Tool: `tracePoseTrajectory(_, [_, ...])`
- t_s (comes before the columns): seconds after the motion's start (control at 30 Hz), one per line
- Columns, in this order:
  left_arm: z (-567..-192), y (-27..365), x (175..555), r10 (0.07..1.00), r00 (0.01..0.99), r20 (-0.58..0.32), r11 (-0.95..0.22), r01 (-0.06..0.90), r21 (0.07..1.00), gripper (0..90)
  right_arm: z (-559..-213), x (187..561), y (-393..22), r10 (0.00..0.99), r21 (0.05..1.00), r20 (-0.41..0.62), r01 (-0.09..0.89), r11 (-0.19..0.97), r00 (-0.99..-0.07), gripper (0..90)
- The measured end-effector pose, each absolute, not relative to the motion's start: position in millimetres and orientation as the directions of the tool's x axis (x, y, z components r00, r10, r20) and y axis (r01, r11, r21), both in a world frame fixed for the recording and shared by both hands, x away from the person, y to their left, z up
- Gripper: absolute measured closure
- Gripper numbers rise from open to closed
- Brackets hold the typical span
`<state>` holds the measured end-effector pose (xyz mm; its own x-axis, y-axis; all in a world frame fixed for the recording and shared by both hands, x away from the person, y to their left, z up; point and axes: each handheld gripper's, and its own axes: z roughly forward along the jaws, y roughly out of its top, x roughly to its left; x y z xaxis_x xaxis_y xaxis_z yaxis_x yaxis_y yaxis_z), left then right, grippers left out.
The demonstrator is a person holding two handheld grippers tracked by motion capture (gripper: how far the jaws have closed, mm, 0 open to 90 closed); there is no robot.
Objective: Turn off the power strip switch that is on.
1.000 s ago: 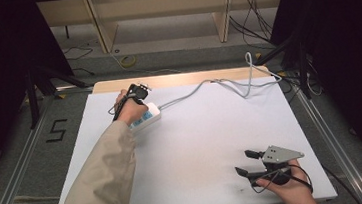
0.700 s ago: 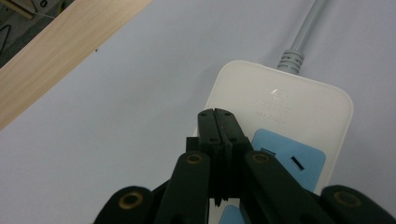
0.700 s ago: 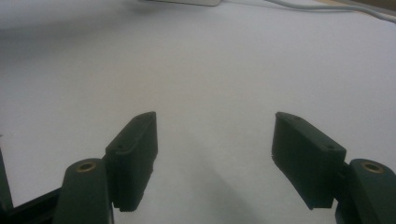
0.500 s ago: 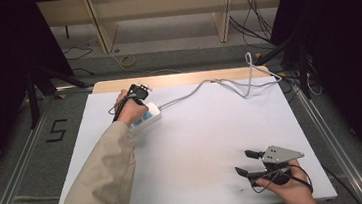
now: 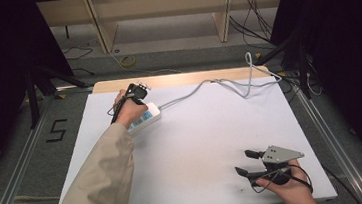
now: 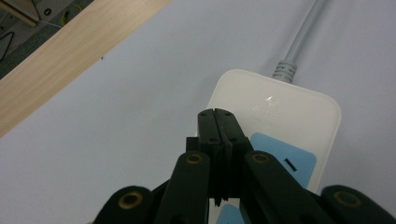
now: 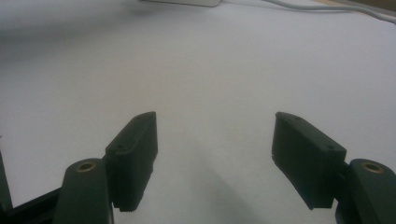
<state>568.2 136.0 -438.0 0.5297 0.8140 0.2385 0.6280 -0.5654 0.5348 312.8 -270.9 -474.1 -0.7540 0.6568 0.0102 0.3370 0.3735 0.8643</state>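
Left gripper [image 6: 217,122]: jaws pressed together, tips over the power strip [image 6: 280,119]; contact unclear.
Power strip: far left of table [image 5: 198,145], near end hidden by the hand.
Right gripper [image 5: 247,162]: jaws spread, near right, holding nothing.

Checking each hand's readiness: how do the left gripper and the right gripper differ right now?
The left gripper has its jaws closed together, with nothing between them; the right gripper has its jaws wide apart. The left gripper hangs over the white power strip near the table's far left; the right gripper sits over bare white table at the near right. Both have black jaws and hold nothing.
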Motion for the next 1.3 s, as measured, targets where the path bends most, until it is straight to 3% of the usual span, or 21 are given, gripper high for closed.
tracePoseTrajectory(0.43, [-426.5,147.6,544.7,0.837,0.518,0.177,-0.506,0.609,0.611,89.7,-474.1,312.7,-270.9,0.659,0.864,0.01,0.338,0.373,-0.752,32.3])
tracePoseTrajectory(1.3, [-403.0,154.6,468.7,0.805,0.571,0.16,-0.499,0.507,0.703,89.6,-474.2,312.9,-270.2,0.66,0.861,0.005,0.338,0.379,-0.752,32.2])
